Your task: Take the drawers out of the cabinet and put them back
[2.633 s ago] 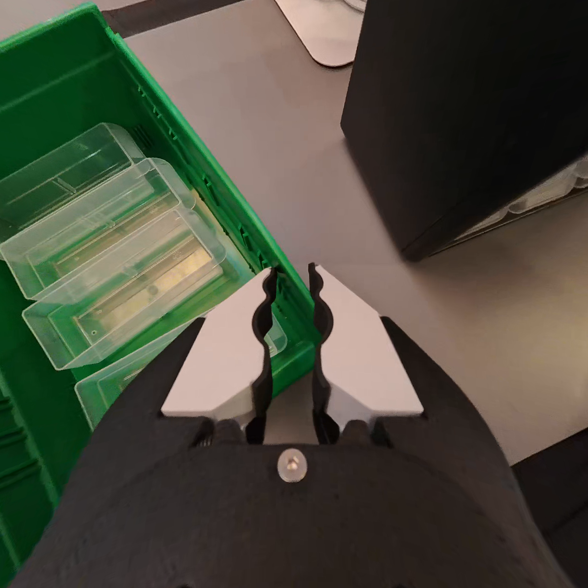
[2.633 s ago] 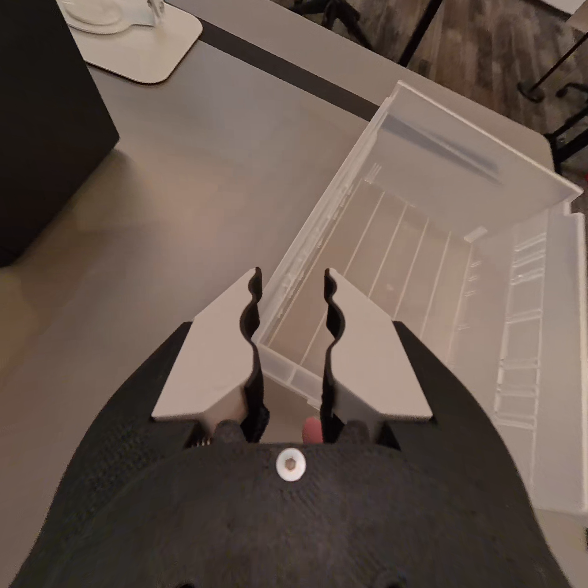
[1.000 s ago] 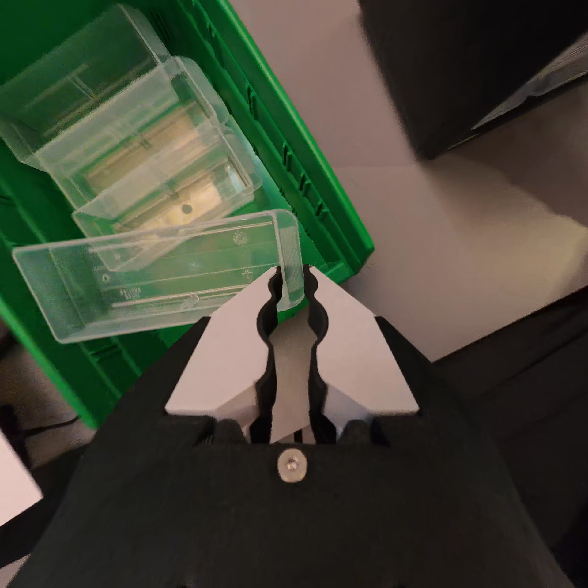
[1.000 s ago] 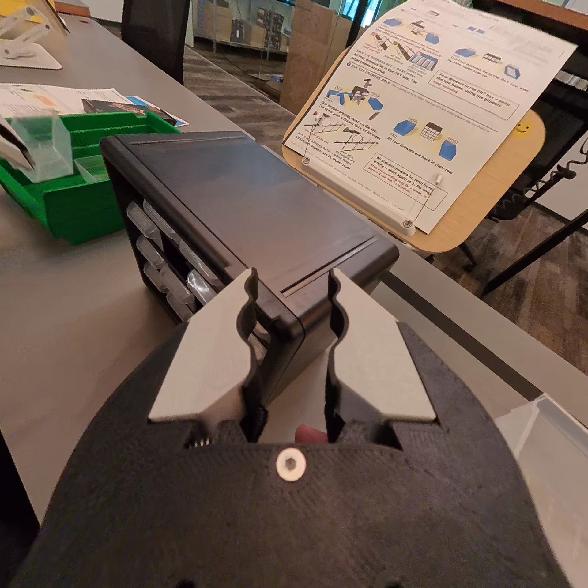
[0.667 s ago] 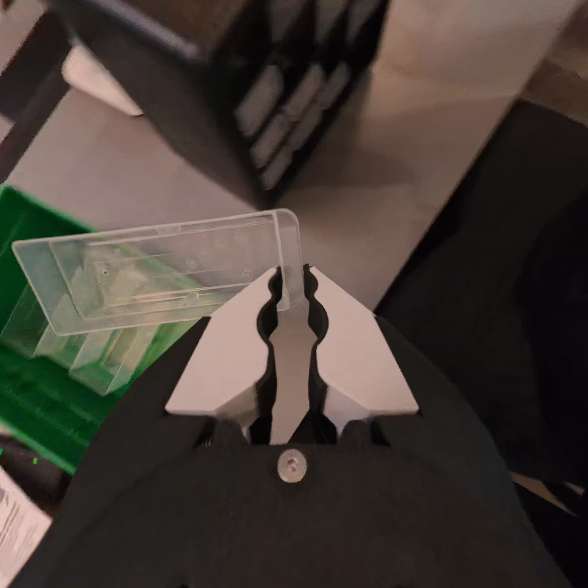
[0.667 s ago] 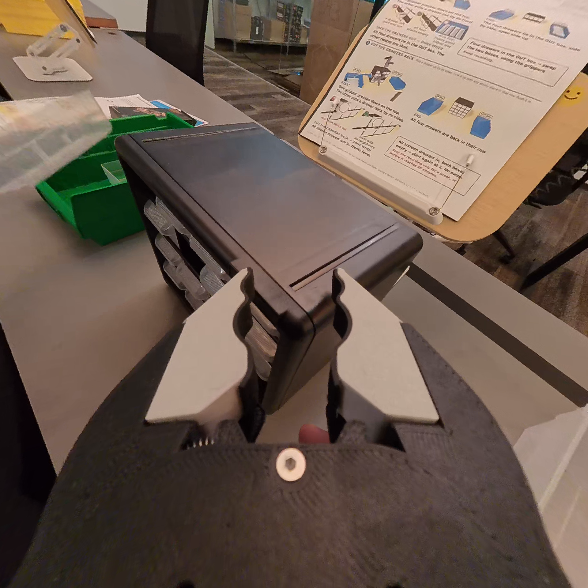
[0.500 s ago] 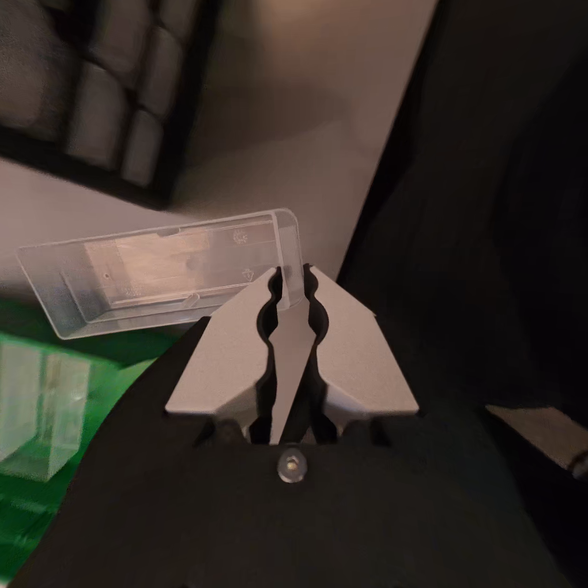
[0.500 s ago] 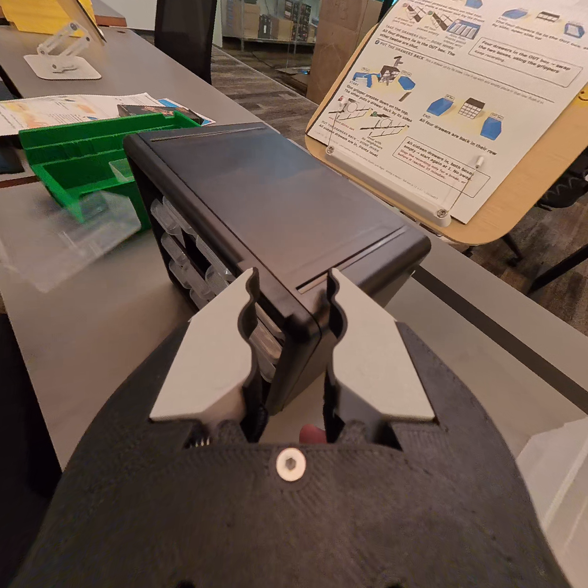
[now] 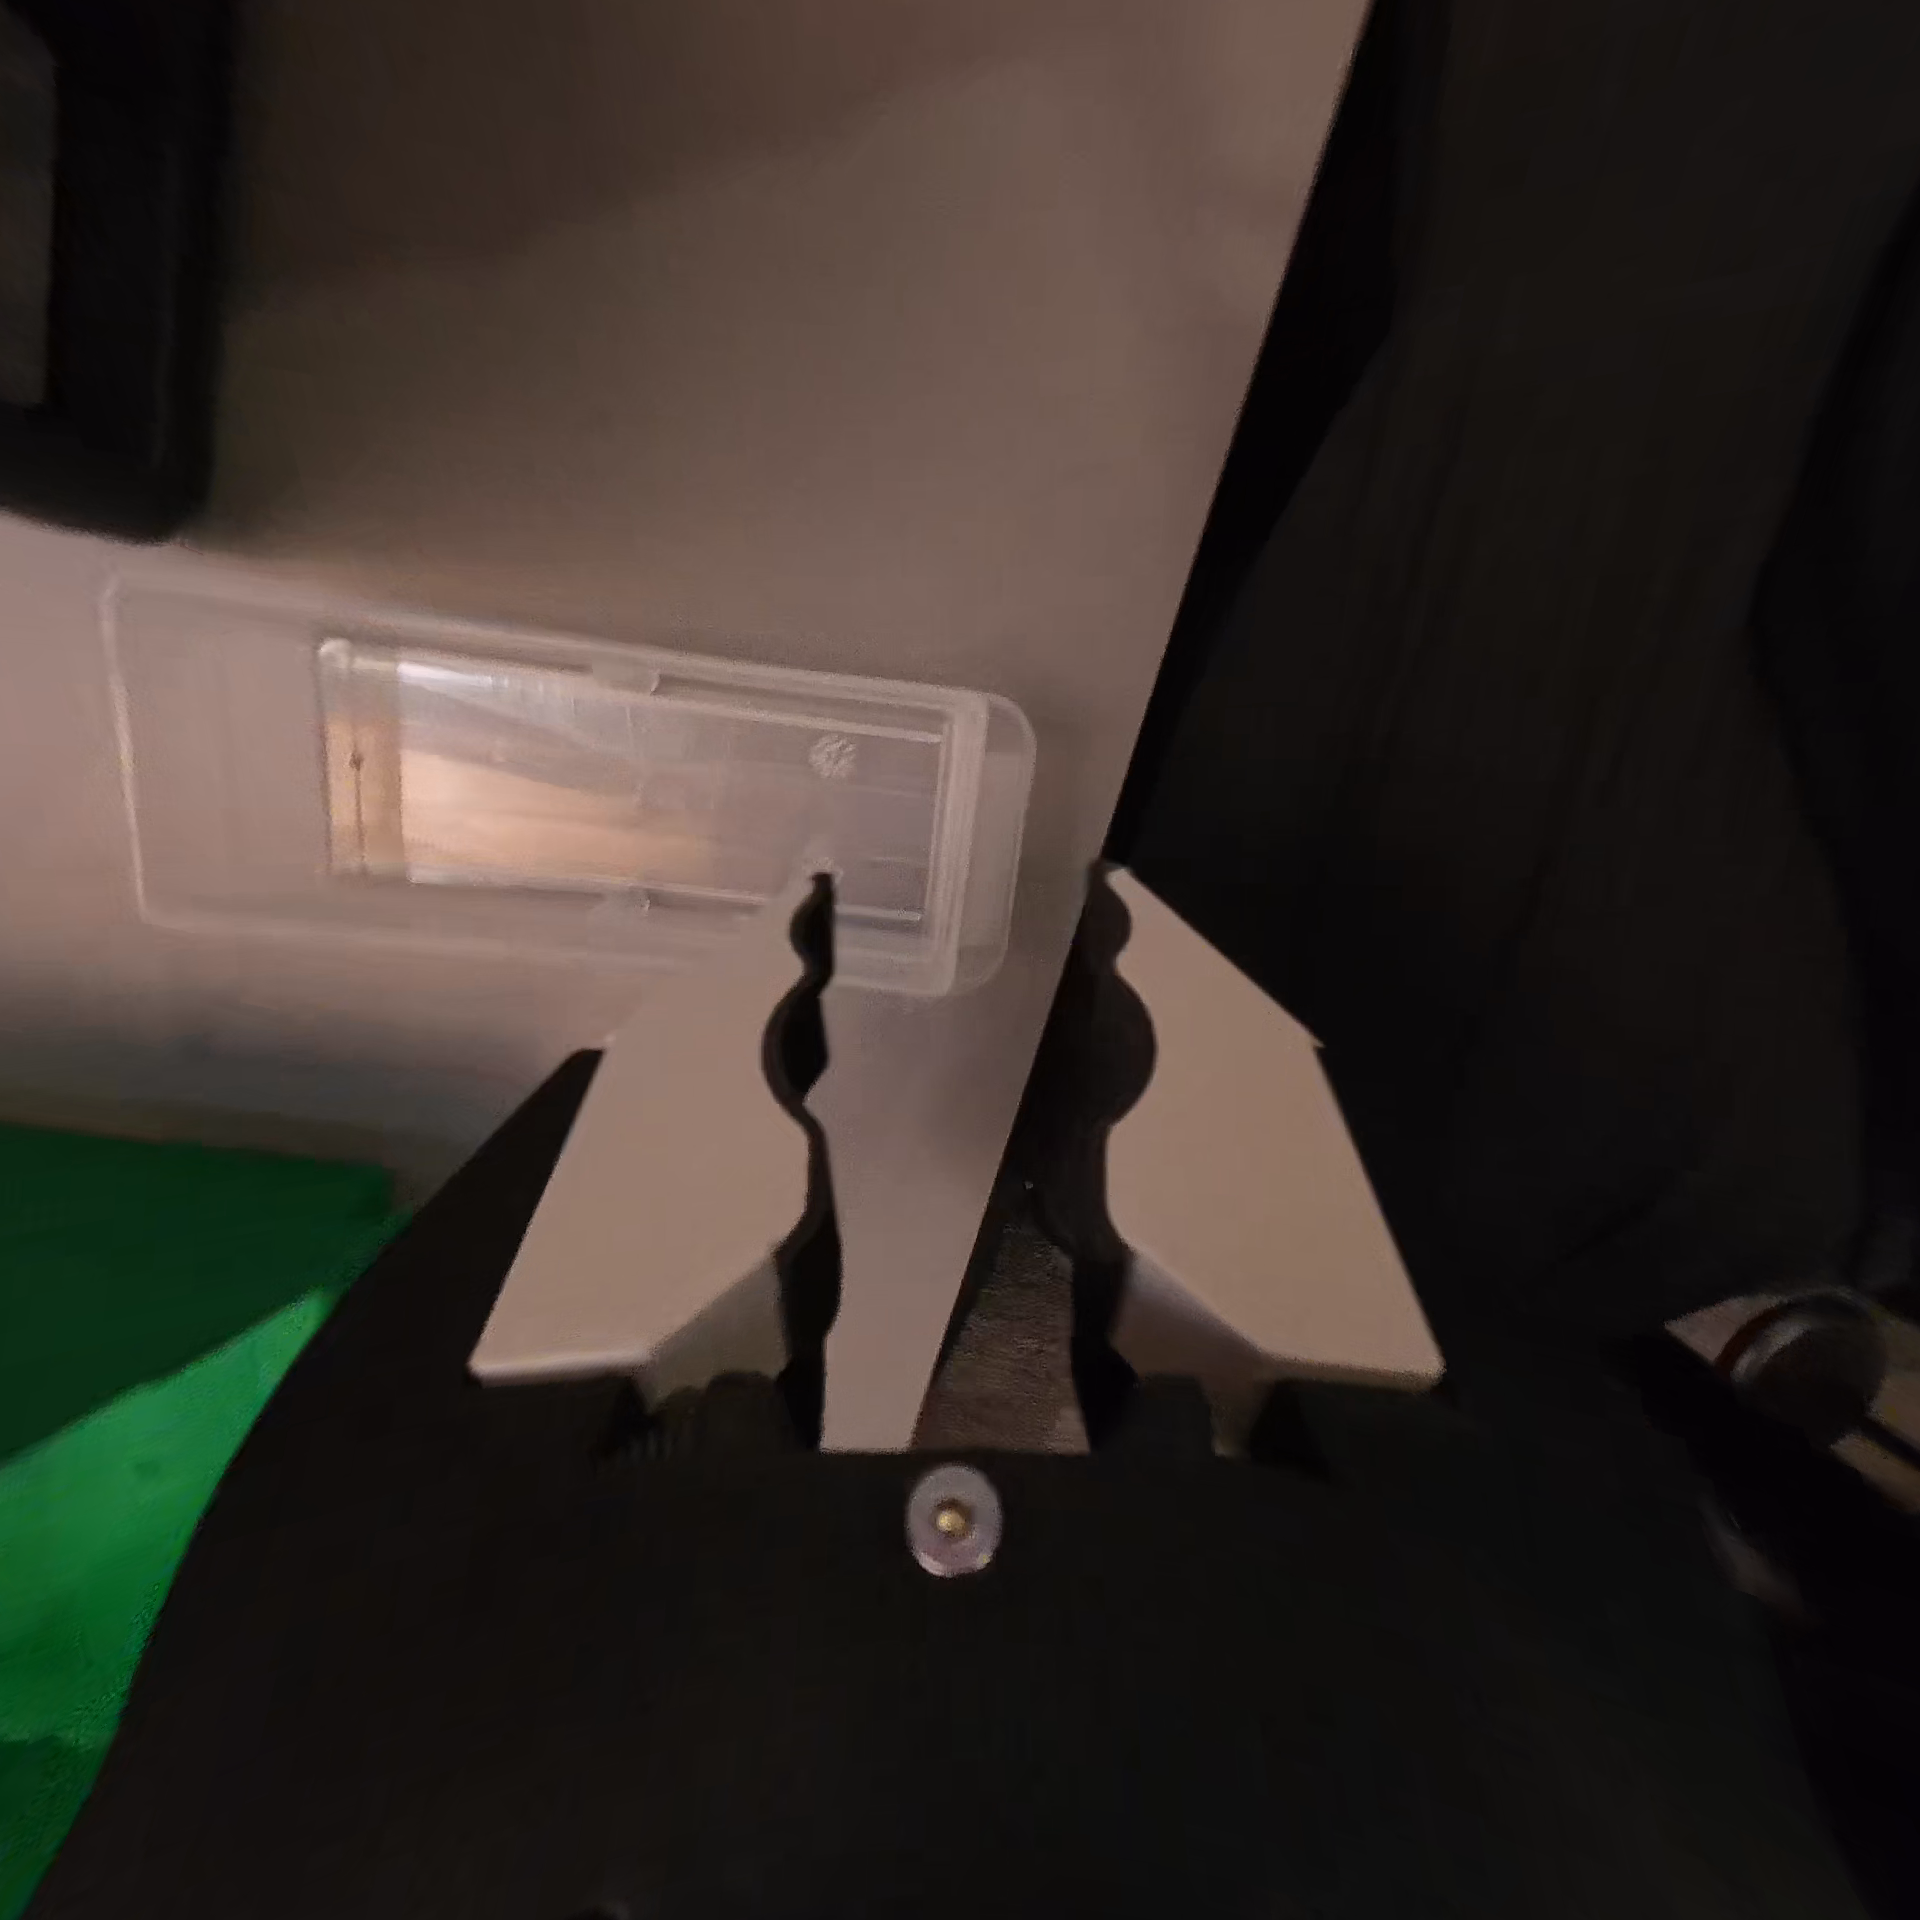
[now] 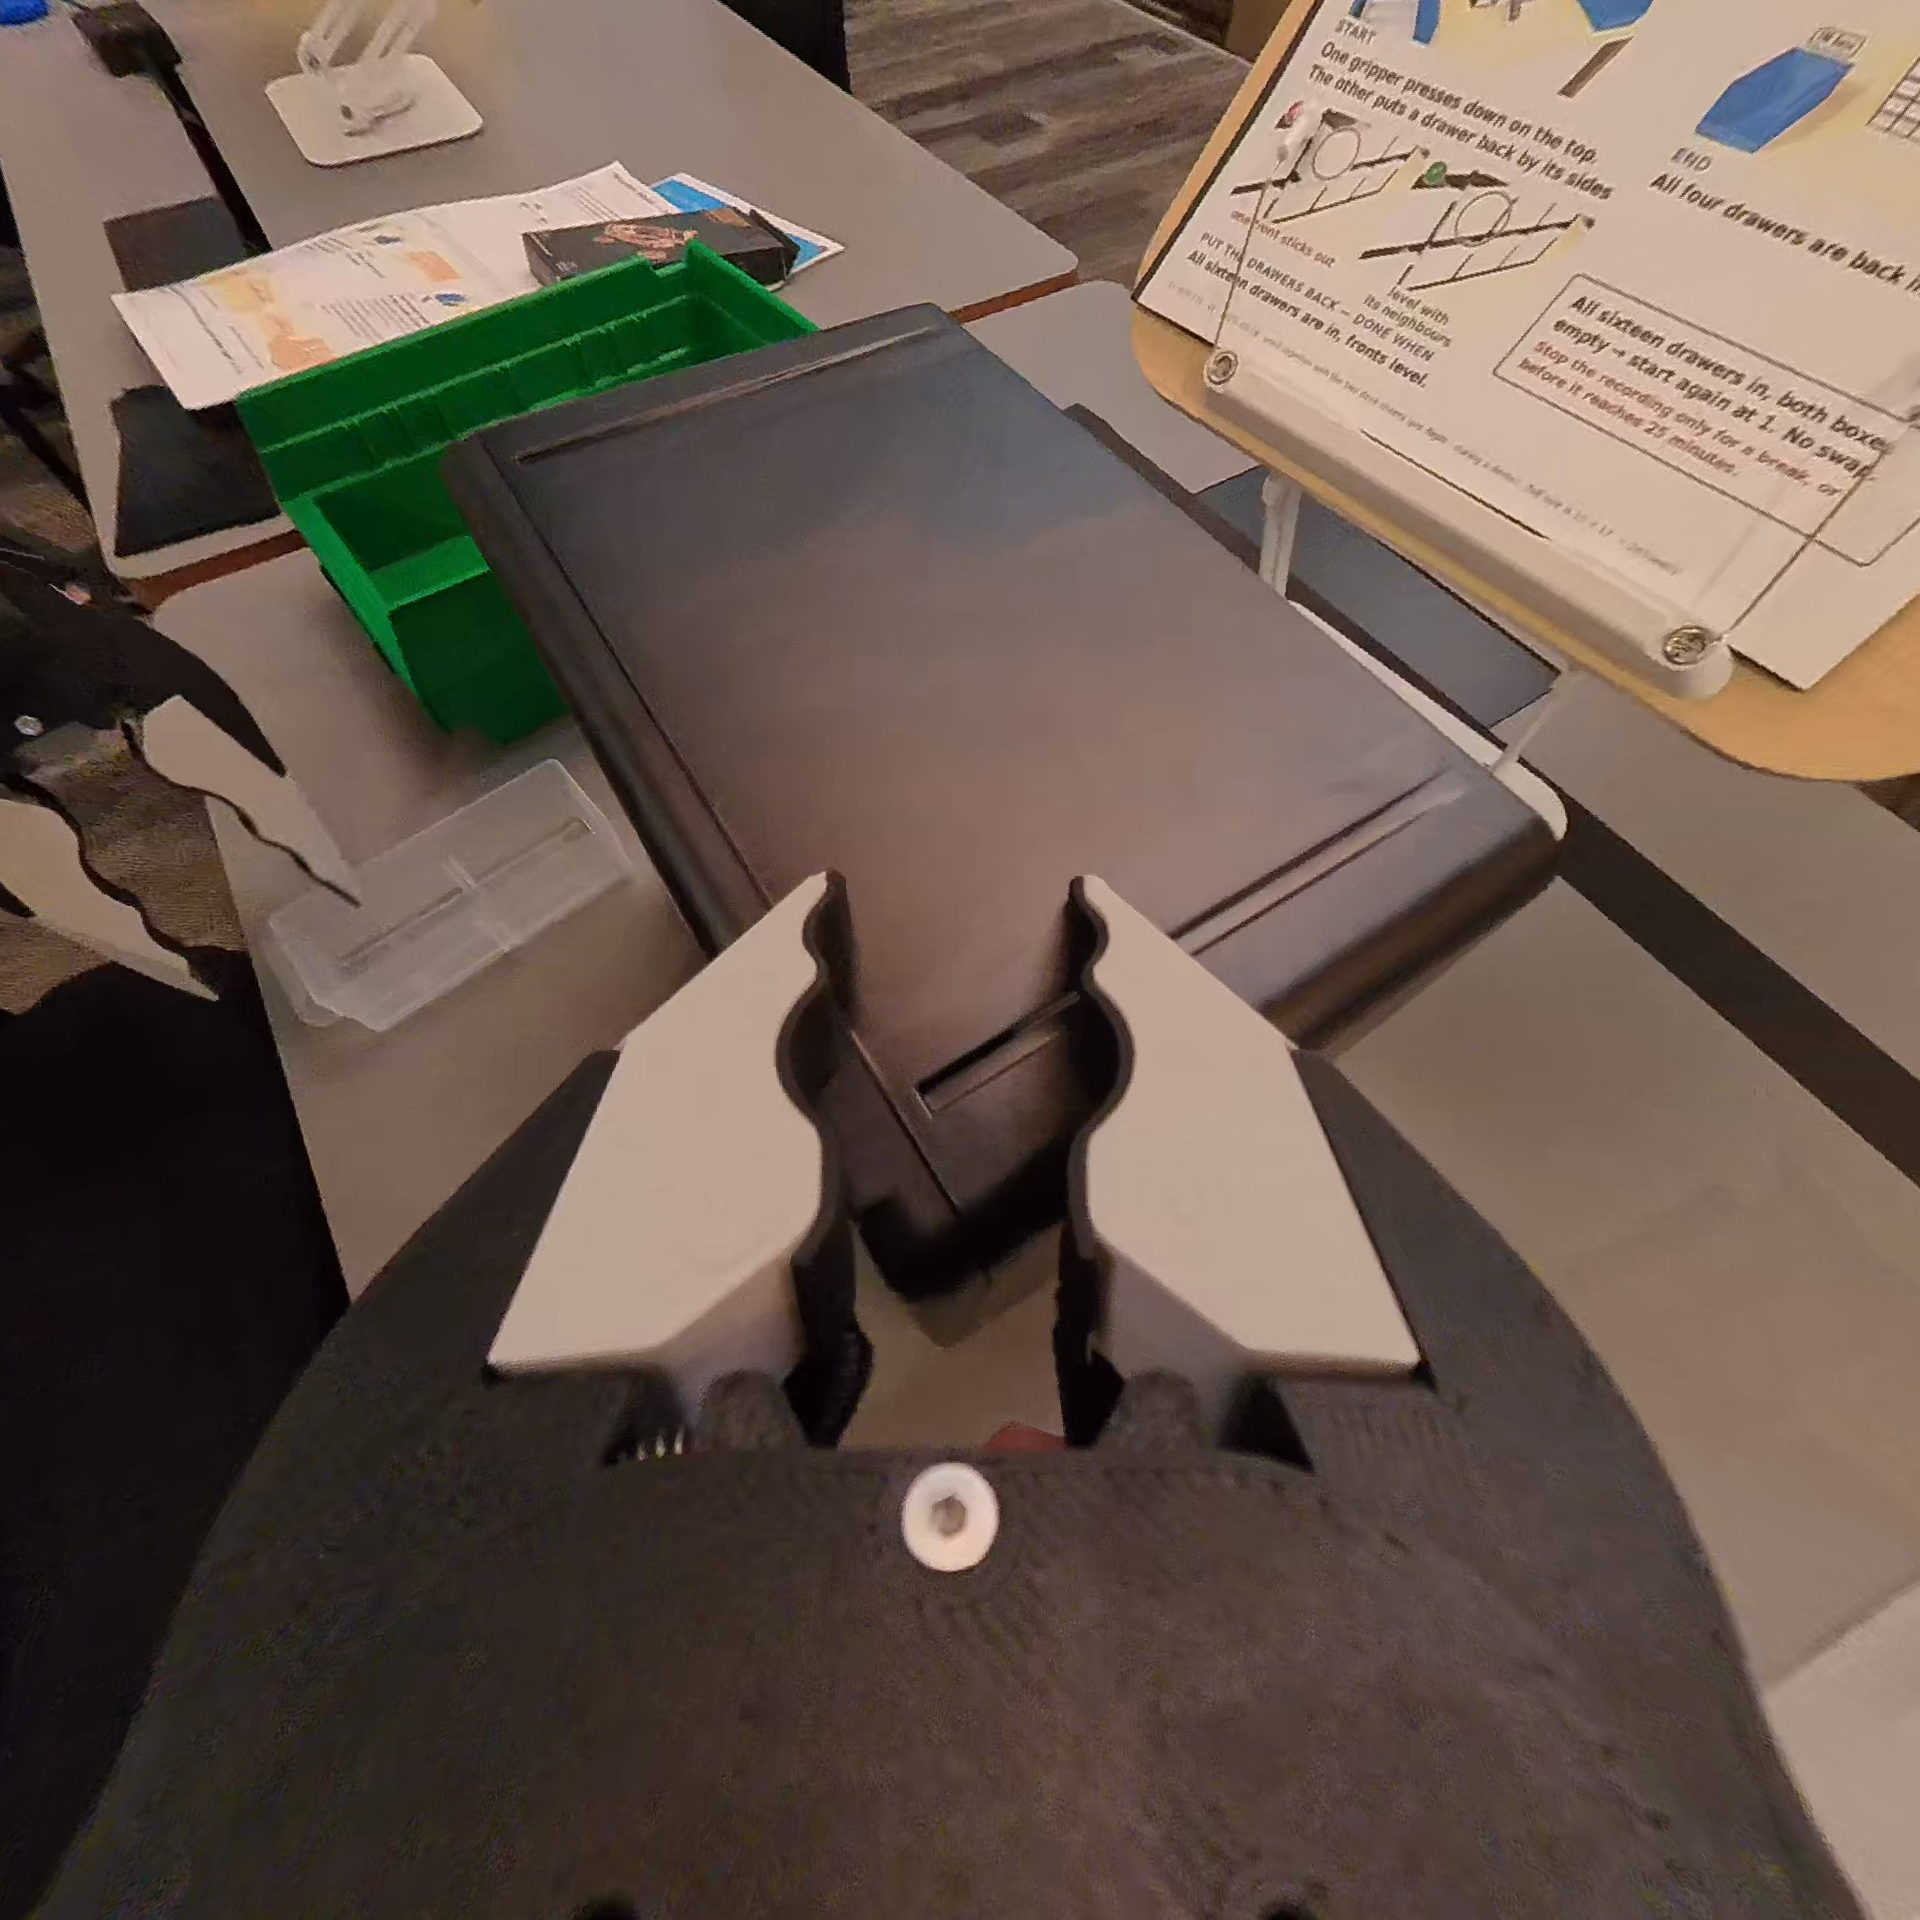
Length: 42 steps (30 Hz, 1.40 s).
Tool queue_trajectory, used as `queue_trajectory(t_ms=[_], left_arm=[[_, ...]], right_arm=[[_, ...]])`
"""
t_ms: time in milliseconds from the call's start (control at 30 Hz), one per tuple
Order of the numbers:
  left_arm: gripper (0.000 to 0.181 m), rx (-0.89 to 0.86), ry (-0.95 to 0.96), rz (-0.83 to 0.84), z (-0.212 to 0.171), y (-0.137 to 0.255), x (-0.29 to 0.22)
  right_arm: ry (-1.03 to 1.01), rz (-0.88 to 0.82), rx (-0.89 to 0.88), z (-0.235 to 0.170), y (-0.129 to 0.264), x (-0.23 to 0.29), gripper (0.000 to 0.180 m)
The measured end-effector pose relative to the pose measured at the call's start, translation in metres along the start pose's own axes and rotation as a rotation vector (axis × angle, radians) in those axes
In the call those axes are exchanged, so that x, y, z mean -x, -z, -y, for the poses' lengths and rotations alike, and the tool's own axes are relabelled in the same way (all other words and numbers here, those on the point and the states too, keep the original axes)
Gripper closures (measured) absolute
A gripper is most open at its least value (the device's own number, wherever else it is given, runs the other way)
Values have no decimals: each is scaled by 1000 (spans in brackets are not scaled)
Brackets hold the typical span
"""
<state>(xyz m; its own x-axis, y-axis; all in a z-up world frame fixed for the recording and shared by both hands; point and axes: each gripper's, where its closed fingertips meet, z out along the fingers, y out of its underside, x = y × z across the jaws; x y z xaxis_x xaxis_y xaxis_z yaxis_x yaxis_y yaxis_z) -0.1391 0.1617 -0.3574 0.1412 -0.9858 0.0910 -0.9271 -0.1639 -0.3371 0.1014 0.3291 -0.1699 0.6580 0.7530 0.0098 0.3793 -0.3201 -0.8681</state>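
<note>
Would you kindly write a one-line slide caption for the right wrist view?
Open right gripper over the black cabinet; a clear drawer lies on the table beside the left gripper.

Both grippers look like the same build: a rough black 3D-printed body, rounded like a dome, with two pale grey wedge-shaped fingers poking out at 12 o'clock. The left gripper and right gripper each have wavy black rubbery pads along the inner finger edges, plus one light-coloured screw dead centre, just below where the fingers meet the body.
</note>
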Motion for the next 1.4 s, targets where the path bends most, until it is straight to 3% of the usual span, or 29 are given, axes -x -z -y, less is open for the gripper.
queue_trajectory(t_ms=[33, 200, 300, 467, 600, 800, 967, 1267, 1400], left_arm=[[120, -3, 46, 24, -1, 3, 3], [53, -72, 376, 157, -3, 9, 17], [29, -193, 629, 196, 8, 0, 17], [50, -235, 818, 285, 5, -30, 17], [103, -193, 776, 340, -4, -32, 25], [106, -246, 809, 297, -1, -26, 26], [107, -291, 743, 330, 10, 3, 18], [107, -422, 627, 252, 64, 62, -17], [107, -431, 619, 286, 85, 84, -7]], right_arm=[[-3, 4, -6, 1, -2, 0, 140], [1, 16, 4, 2, -3, 1, 141], [9, 2, -11, 2, -3, 2, 142], [14, -11, -22, 2, -3, 2, 142], [18, -19, -31, 2, -3, 2, 142], [20, -23, -39, 2, -2, 1, 142], [21, -26, -44, 2, -2, 1, 142], [22, -28, -49, 2, -2, 1, 142], [23, -29, -52, 2, -2, 1, 142]])
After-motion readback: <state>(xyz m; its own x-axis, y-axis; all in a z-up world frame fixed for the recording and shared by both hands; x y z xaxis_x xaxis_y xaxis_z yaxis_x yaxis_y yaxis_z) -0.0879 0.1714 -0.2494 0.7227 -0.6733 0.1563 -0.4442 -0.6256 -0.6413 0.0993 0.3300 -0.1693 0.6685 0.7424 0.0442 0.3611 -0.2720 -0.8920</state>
